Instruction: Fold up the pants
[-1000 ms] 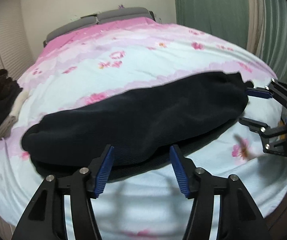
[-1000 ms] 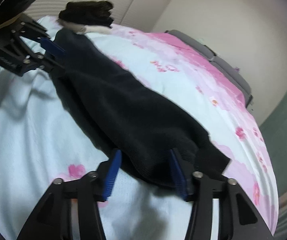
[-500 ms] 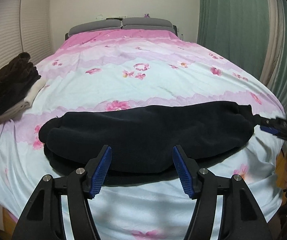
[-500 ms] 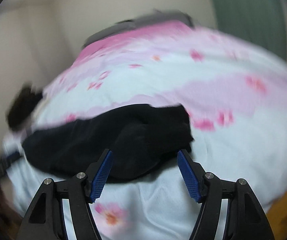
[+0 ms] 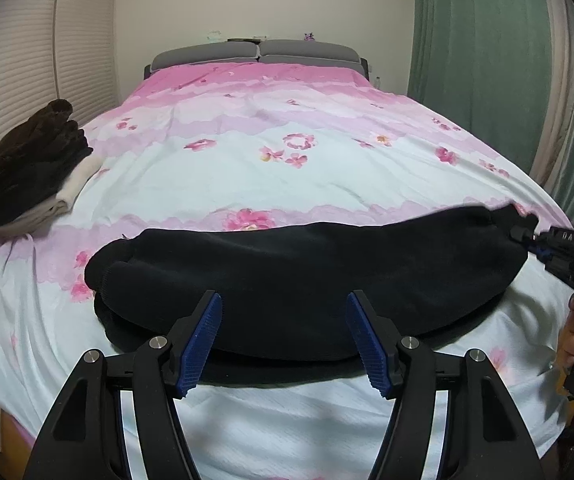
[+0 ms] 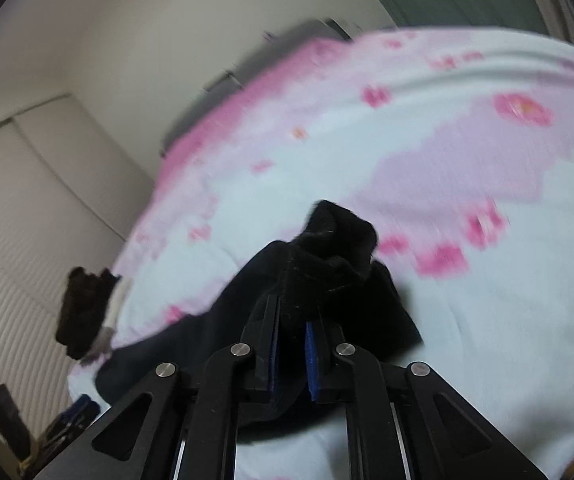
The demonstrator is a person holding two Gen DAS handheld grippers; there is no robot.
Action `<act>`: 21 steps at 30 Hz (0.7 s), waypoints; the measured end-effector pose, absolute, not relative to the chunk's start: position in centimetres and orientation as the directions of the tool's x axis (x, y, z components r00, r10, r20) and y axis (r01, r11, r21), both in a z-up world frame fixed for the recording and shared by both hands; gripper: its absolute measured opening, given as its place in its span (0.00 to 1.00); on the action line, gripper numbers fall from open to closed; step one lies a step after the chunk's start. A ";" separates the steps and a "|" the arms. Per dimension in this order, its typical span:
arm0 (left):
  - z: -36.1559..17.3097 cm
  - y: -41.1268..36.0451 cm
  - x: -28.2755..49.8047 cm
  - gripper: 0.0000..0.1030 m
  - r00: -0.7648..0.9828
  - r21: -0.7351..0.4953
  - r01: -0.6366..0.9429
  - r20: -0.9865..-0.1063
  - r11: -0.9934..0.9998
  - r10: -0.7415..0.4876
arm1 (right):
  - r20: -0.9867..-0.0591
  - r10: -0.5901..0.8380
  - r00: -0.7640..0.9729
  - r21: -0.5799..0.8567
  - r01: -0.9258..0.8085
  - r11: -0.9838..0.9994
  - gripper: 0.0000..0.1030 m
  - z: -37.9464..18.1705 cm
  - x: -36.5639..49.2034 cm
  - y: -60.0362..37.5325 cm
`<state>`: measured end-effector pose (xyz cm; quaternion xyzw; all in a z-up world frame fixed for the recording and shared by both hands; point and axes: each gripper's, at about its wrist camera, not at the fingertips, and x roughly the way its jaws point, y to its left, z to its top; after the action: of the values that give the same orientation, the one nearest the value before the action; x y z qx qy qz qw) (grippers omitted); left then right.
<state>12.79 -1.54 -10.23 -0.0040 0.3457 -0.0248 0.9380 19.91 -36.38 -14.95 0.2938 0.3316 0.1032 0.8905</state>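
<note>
The black pants (image 5: 307,276) lie folded lengthwise in a long band across the near part of the bed. My left gripper (image 5: 287,340) is open and empty, just in front of the pants' middle. My right gripper (image 6: 293,332) is shut on the right end of the pants (image 6: 335,256), with the cloth bunched between the blue pads. In the left wrist view the right gripper (image 5: 527,238) pinches that end at the far right. The left gripper's blue tip (image 6: 79,408) shows at the lower left of the blurred right wrist view.
The bed has a pink and pale blue flowered cover (image 5: 287,152) and a grey headboard (image 5: 259,54). A pile of folded dark and white clothes (image 5: 31,168) sits on its left edge. White blinds stand at the left, green curtains (image 5: 479,60) at the right.
My right gripper has closed on the right end of the pants and lifted the cloth slightly. My left gripper has drawn back a little and stays open.
</note>
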 end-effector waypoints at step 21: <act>-12.1 7.8 11.5 0.62 0.760 -0.125 -0.175 -0.648 0.977 0.053 | -0.587 0.254 0.769 0.432 0.033 0.901 0.57 -13.5 15.1 -28.7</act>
<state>11.46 7.77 -12.11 -0.0895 0.3413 0.0610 0.9337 15.07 -28.67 -13.50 0.2138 0.3347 0.0603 0.9158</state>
